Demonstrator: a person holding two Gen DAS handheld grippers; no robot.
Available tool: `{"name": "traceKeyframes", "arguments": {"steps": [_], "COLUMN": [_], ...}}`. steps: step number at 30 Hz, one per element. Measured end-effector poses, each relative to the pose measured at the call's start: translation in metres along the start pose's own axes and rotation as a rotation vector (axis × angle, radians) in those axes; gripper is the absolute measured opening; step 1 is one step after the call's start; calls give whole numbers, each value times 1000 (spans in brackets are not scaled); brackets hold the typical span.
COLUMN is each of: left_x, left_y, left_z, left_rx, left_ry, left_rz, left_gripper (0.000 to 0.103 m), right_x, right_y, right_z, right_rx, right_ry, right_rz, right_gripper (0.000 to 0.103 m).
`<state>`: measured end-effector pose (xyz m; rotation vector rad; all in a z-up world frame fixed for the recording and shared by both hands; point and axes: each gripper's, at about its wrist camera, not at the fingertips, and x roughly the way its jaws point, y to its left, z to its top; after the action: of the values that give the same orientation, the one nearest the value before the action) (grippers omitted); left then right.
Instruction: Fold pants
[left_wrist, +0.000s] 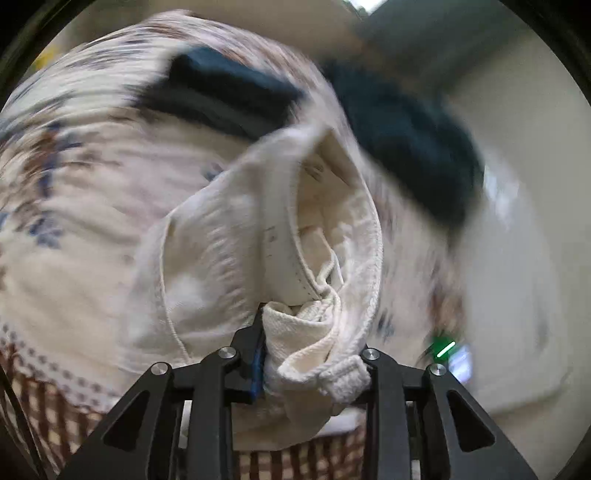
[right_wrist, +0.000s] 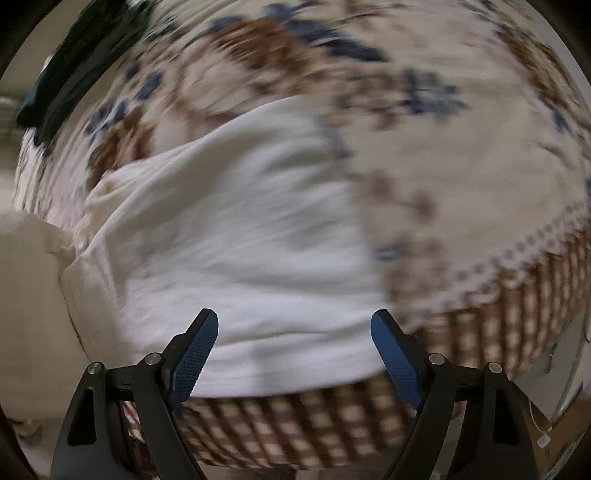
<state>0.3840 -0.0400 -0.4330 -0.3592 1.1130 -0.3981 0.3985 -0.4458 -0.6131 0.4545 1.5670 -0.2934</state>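
Note:
The cream-white pants hang bunched in front of the left wrist camera, waistband and seams showing. My left gripper is shut on a thick fold of that fabric, which hides its right finger. In the right wrist view the pants lie spread on the floral bed cover. My right gripper hovers above their near edge, pointing down, open with nothing between its blue pads. Both views are blurred.
Two dark navy garments lie on the bed cover beyond the pants, one seen as a dark garment at upper left. A brown checked border runs along the near edge. A small green light glows at lower right.

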Motion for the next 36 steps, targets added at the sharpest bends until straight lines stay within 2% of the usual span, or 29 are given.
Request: {"name": "traceKeyframes", "arguments": {"steps": [4,5,10,13,15,16,17,18,19,20,22,25,27,29,32,35,36], "left_x": [95,109,129,123,105,93,79,64,50,35,14,-6,-6,2,11,14,14], "left_y": [-34,-35,-35,-38,-35,-37,-37,-36,-35,-33,-27,-2,20,49,82,103,107], "left_z": [-35,-41,-44,-35,-27,-26,-22,-17,-14,-10,-5,-3,-5,-9,-17,-27,-30], "left_rx": [111,125,146,109,79,62,36,14,0,-8,4,56,53,21,-38,-81,-92], "left_ry": [219,248,280,325,319,300,278,251,222,197,157,110,116,171,219,250,261], "left_rz": [120,143,182,182,168,150,126,119,115,118,183,366,437,494,536,554,559], "left_gripper": [25,25,26,33,37,51,81,95,101,101,101,101,101,101,101,101,101], "right_x": [-17,-20,-32,-39,-43,-44,-49,-55,-60,-64,-74,-76,-69,-54,-17,26,32], "right_y": [-45,-55,-97,-108,-111,-103,-104,-104,-102,-100,-94,-74,-50,-26,3,17,18], "right_z": [0,0,4,1,2,0,2,3,3,4,1,6,6,11,17,18,17], "right_rx": [28,30,47,56,47,42,27,5,-15,-30,-59,-111,-144,-185,-250,-256,-244], "right_ry": [-22,-28,-45,-50,-59,-70,-90,-111,-130,-142,-154,-130,-96,-38,67,199,206], "right_rz": [-65,-78,-88,-66,-27,-10,17,38,53,73,142,255,312,352,337,255,256], "right_gripper": [87,87,87,87,87,87,87,87,87,87,87,87,87,87,87,88,88]}}
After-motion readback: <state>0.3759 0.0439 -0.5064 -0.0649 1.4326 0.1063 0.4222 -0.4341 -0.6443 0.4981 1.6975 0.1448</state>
